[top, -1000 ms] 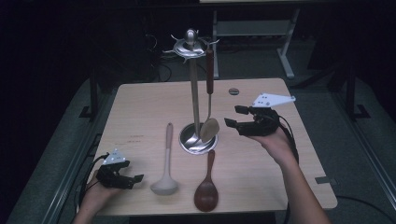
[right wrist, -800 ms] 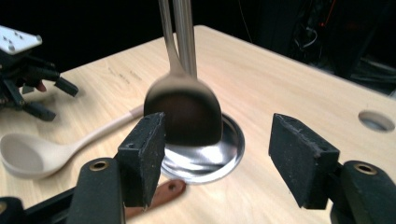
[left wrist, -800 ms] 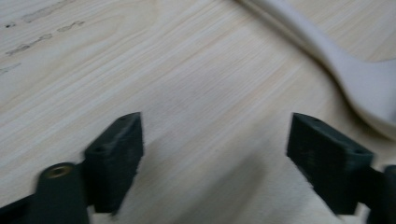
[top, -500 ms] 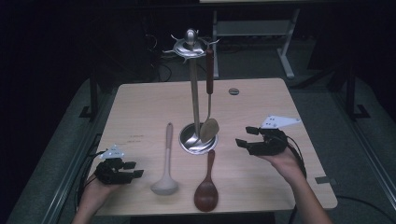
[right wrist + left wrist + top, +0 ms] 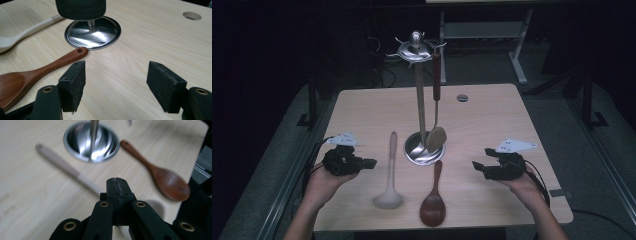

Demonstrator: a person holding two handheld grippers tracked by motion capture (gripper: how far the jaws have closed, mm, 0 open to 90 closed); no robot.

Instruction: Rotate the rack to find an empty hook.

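Observation:
A steel utensil stand (image 5: 418,100) rises from a round base (image 5: 412,150) at mid-table. A spatula (image 5: 436,135) with a dark red handle hangs from it. A pale ladle (image 5: 389,195) and a brown wooden spoon (image 5: 433,205) lie flat in front of the base. My left gripper (image 5: 372,163) hovers left of the ladle; its jaws have just been closing and stand shut (image 5: 117,181) with nothing between them. My right gripper (image 5: 477,167) is right of the spoon. Its jaws have been opening a little and stand open (image 5: 116,67) over bare wood, with the spoon's handle (image 5: 65,58) just beyond.
A round cable hole (image 5: 462,98) sits at the table's back right. The table's edges lie close behind both hands, with dark floor and a metal frame (image 5: 517,60) beyond the far side. The blurred dark spatula head (image 5: 80,8) hangs over the base (image 5: 100,32).
My left gripper has risen and moved in toward the ladle, and its jaws have shut. My right gripper has dropped and drawn back toward the near side, right of the wooden spoon.

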